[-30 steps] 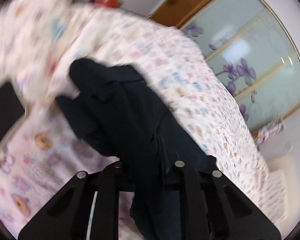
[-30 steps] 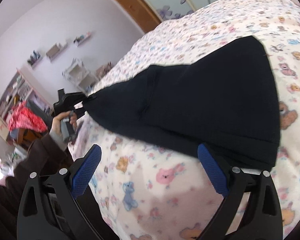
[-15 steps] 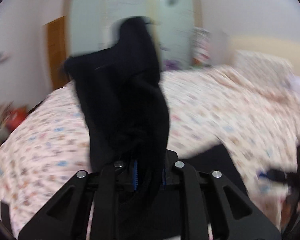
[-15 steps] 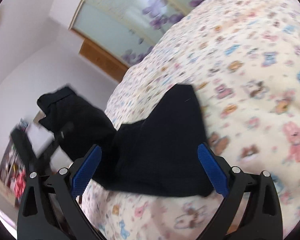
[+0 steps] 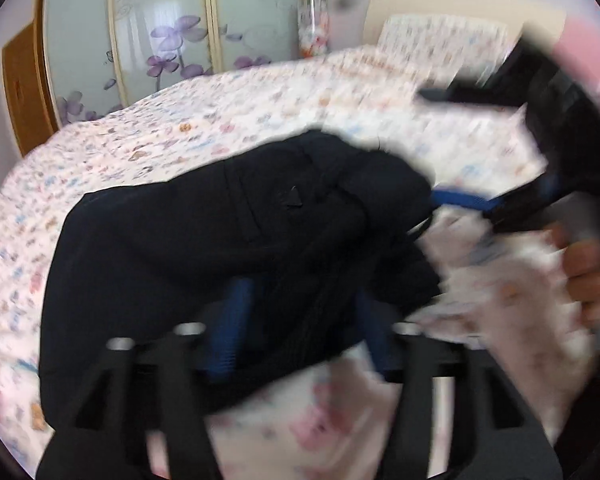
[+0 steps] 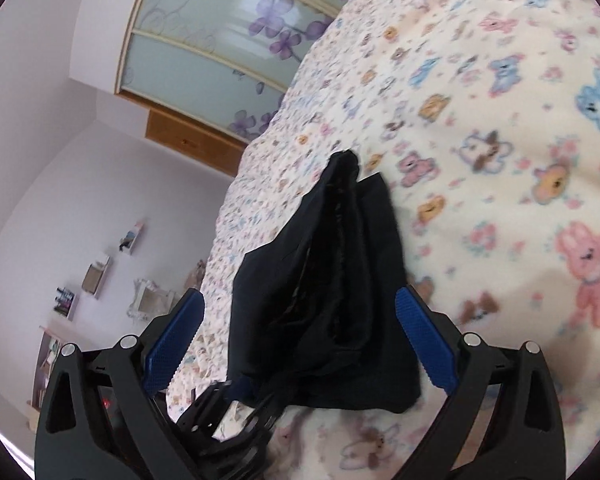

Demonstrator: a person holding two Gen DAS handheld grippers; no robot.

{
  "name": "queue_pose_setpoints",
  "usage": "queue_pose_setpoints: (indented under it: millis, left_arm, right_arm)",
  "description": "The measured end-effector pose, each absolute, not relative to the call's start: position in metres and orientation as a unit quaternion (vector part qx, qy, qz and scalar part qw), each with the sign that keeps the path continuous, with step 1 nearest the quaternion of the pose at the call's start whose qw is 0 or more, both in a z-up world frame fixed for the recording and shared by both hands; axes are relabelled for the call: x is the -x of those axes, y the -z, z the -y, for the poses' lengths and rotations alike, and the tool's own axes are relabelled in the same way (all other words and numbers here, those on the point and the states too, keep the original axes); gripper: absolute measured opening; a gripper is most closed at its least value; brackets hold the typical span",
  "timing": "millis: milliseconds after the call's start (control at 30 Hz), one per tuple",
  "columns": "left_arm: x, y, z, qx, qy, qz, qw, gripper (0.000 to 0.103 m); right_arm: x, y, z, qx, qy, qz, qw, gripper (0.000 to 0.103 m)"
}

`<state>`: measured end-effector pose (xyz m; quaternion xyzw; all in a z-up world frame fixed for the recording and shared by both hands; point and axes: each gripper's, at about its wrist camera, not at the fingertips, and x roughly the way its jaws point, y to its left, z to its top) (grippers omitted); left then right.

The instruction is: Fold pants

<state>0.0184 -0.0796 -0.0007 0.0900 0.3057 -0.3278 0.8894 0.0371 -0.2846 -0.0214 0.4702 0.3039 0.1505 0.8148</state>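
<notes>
The black pants (image 5: 204, 248) lie bunched and folded over on the bed's patterned bedspread (image 5: 140, 144). In the left wrist view, my left gripper (image 5: 300, 320) has its blue pads spread apart, with the pants' near edge draped between them. The view is blurred. My right gripper shows there at the right (image 5: 472, 200), next to the pants' right edge. In the right wrist view, my right gripper (image 6: 300, 344) is open, its blue pads either side of the pants (image 6: 324, 280). My left gripper (image 6: 236, 412) sits at the pants' near edge below.
A sliding wardrobe with purple flowers (image 5: 172, 48) and a wooden door (image 5: 24, 88) stand beyond the bed. A headboard and pillow (image 5: 440, 36) are at the far right. Wall shelves (image 6: 100, 276) hang on the wall to the left in the right wrist view.
My left gripper swung the held pants up and over, then down onto the bed, and its jaws have opened. My right gripper stayed open and came close to the pants.
</notes>
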Motion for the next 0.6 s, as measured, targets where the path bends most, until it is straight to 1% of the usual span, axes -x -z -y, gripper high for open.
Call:
queue_pose_setpoints:
  millis: [67,100,167,200,233,333,433,467,500,533,567,600]
  left_arm:
    - [-0.009,-0.015,0.05,-0.011,0.366,-0.265,0.892,0.101]
    - [-0.008,-0.022,0.036,0.031,0.365,-0.242,0.899,0.101]
    - [-0.014,-0.028,0.01,0.079,0.326,-0.221,0.916,0.101]
    - [-0.019,-0.029,-0.003,0.095,0.288,-0.214,0.929,0.101]
    - [-0.027,-0.028,-0.016,0.11,0.232,-0.213,0.943,0.101]
    - [-0.048,-0.015,-0.043,0.152,0.14,-0.239,0.949,0.101]
    - [-0.063,0.002,-0.055,0.177,0.116,-0.277,0.937,0.101]
    - [-0.068,0.006,-0.056,0.179,0.107,-0.291,0.934,0.101]
    - [-0.068,0.009,-0.06,0.179,0.096,-0.303,0.931,0.101]
    - [-0.072,0.012,-0.061,0.175,0.087,-0.315,0.929,0.101]
    - [-0.072,0.016,-0.062,0.17,0.08,-0.318,0.929,0.101]
    - [-0.072,0.017,-0.063,0.163,0.07,-0.321,0.93,0.101]
  right_arm:
    - [-0.039,0.021,0.282,-0.467,-0.157,-0.307,0.814,0.099]
    - [-0.038,0.02,0.281,-0.465,-0.155,-0.307,0.816,0.097]
    - [-0.033,0.015,0.28,-0.453,-0.146,-0.297,0.828,0.09]
    - [-0.032,0.01,0.279,-0.439,-0.14,-0.286,0.84,0.087]
    - [-0.03,0.001,0.275,-0.412,-0.139,-0.268,0.86,0.086]
    - [-0.028,-0.023,0.252,-0.346,-0.189,-0.225,0.891,0.086]
    - [-0.031,-0.029,0.225,-0.31,-0.244,-0.221,0.892,0.086]
    - [-0.036,-0.025,0.215,-0.298,-0.249,-0.243,0.889,0.094]
    - [-0.042,-0.02,0.209,-0.288,-0.241,-0.273,0.886,0.096]
    - [-0.053,-0.002,0.201,-0.268,-0.203,-0.343,0.877,0.095]
    - [-0.06,0.017,0.199,-0.255,-0.18,-0.393,0.865,0.092]
    - [-0.06,0.023,0.199,-0.253,-0.176,-0.399,0.864,0.091]
